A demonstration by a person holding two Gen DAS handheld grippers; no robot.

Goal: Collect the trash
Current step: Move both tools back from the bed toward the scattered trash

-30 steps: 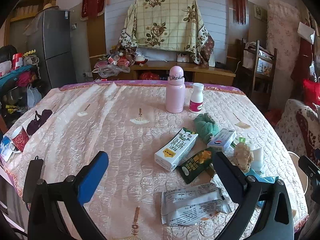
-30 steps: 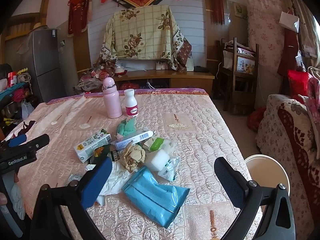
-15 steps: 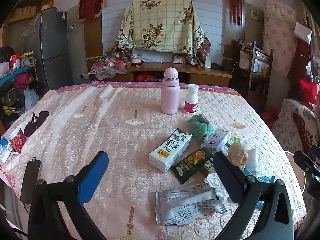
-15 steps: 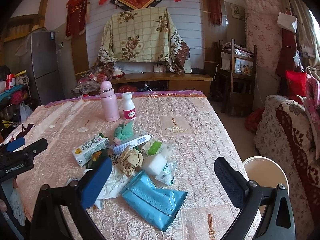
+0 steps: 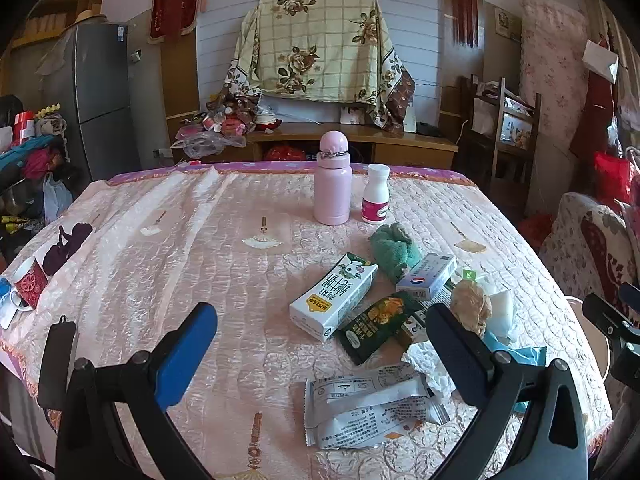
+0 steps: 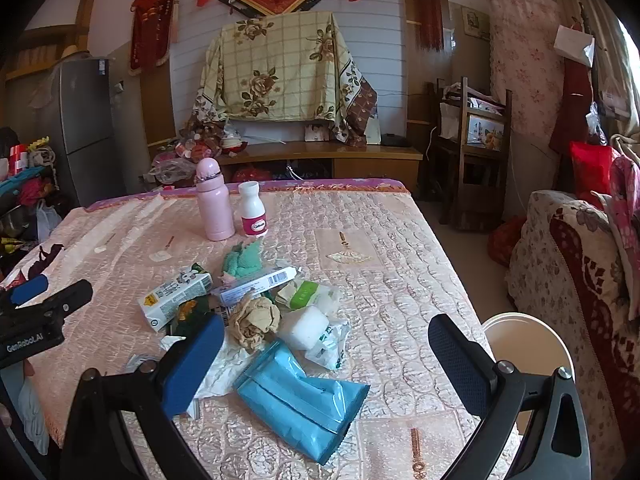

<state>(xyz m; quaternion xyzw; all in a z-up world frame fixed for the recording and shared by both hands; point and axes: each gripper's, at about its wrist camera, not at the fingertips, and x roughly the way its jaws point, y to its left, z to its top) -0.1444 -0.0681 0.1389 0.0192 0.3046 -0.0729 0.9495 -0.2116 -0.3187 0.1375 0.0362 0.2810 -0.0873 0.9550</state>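
A heap of trash lies on the pink quilted table: a milk carton, a dark green snack packet, a white printed wrapper, a crumpled brown paper ball, a blue plastic pack, a white box and a green cloth. My left gripper is open and empty, above the near table edge, the wrapper between its fingers. My right gripper is open and empty, over the blue pack.
A pink flask and a white pill bottle stand upright behind the heap. A red mug sits at the table's left edge. A white bin stands on the floor right of the table, beside a floral sofa.
Both grippers have pulled back and risen slightly, so the table and heap sit a little farther away. Both stay open and empty. Nothing on the table has moved.
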